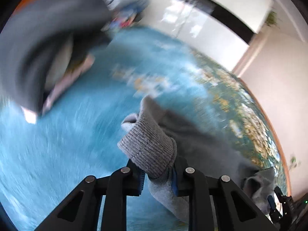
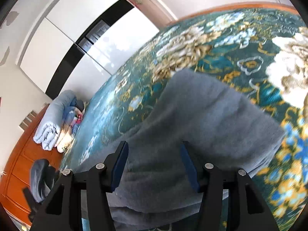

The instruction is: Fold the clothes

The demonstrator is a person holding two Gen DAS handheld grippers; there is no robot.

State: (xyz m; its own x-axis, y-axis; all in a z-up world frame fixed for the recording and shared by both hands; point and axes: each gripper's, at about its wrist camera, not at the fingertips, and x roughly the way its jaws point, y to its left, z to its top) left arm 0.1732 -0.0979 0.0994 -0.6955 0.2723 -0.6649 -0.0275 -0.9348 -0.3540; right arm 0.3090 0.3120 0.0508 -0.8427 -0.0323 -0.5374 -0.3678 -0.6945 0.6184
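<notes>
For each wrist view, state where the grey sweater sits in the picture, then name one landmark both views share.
Left wrist: grey sweater at bottom centre, its ribbed cuff between the left gripper fingers.
Right wrist: grey sweater fills the lower centre, behind the right gripper.
Shared landmark: teal floral bedspread.

Grey garment: one (image 2: 204, 115), seen spread on the bed cover.
Ribbed cuff: one (image 1: 148, 144).
Grippers: two, the left gripper (image 1: 157, 175) and the right gripper (image 2: 154, 163).
Floral bed cover: one (image 2: 221, 44).
Rolled bedding: one pile (image 2: 55, 123), seen at the far left edge of the bed.
</notes>
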